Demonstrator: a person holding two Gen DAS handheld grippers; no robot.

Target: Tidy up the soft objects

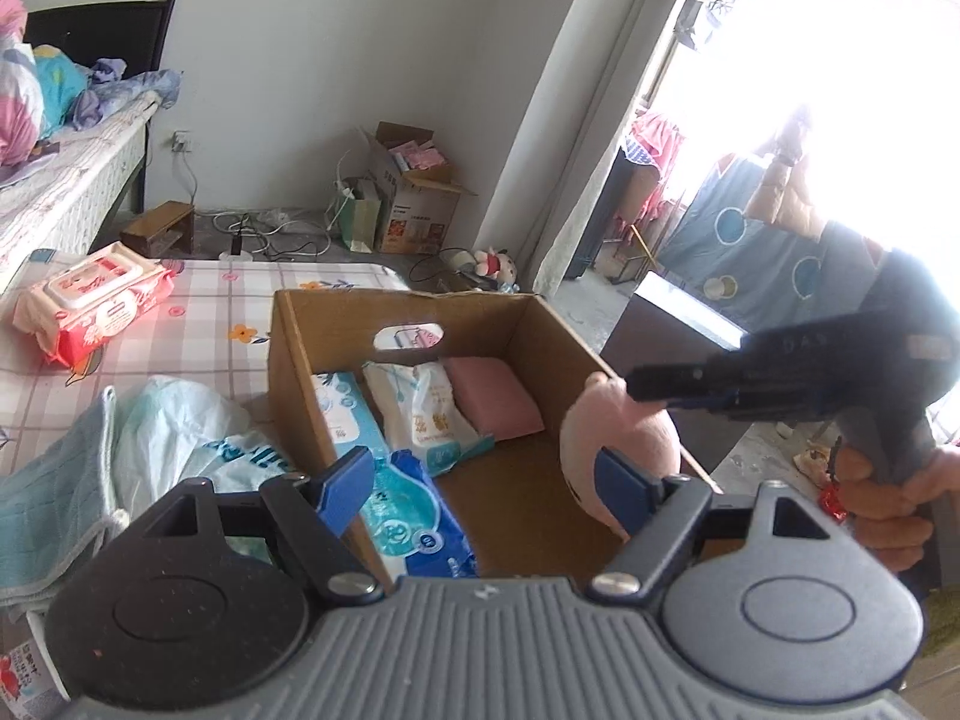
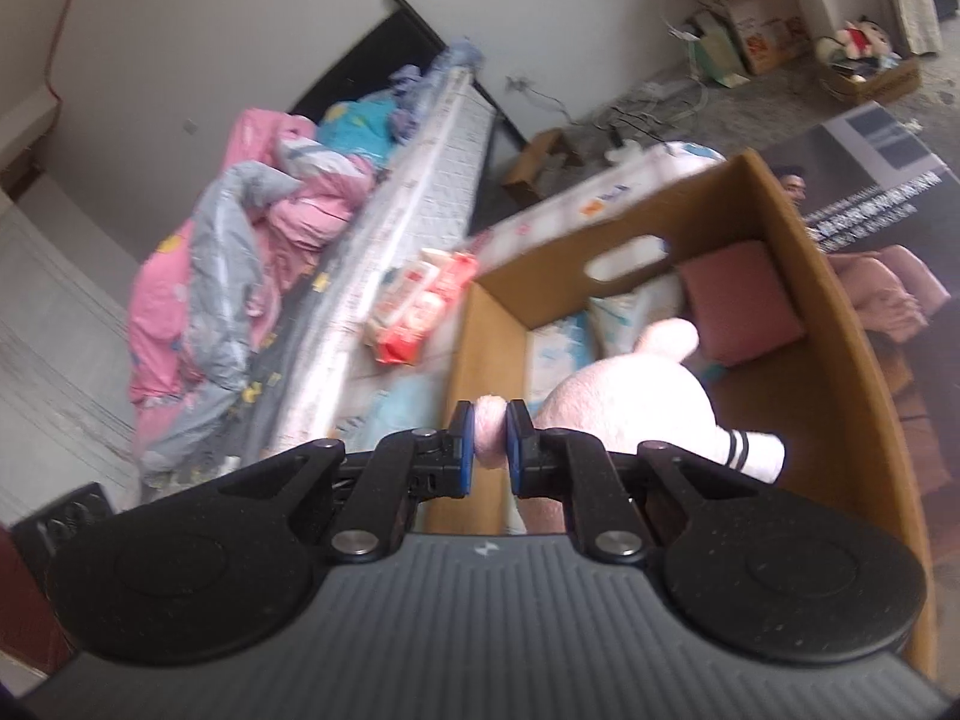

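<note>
Cardboard box (image 1: 414, 324) sits on a checked tablecloth (image 1: 198, 324), open top, hand slot in the far wall. Right gripper (image 2: 489, 444) has its blue pads pinched tight on a thin limb of a pink plush toy (image 2: 630, 402); the toy's body hangs just beyond the pads, over the box interior, with a striped white foot (image 2: 750, 450) sticking out right. Left wrist view shows the same toy (image 1: 618, 438) from the side, held at the box's right wall by the right gripper (image 1: 636, 387), and only this view shows the hand (image 1: 888, 498) on that gripper's handle. Left gripper (image 1: 486, 477) stands wide open with nothing between the pads, above the near edge of the box. Left view shows box contents clearly: pink cushion (image 1: 492, 396) in the far right corner, white wipes pack (image 1: 420, 408) beside it, pale blue pack (image 1: 348, 414) along the left wall, blue wipes pack (image 1: 420, 516) nearest. Right view shows only the cushion (image 2: 738, 306) and bits of the packs. Outside the box, left view: red wipes pack (image 1: 90, 306), white plastic bag (image 1: 174, 438), teal cloth (image 1: 54, 492). Red pack (image 2: 420, 306) also in right view, which alone shows the bed with pink and grey bedding (image 2: 240, 252) in full. That view is motion-blurred.
</note>
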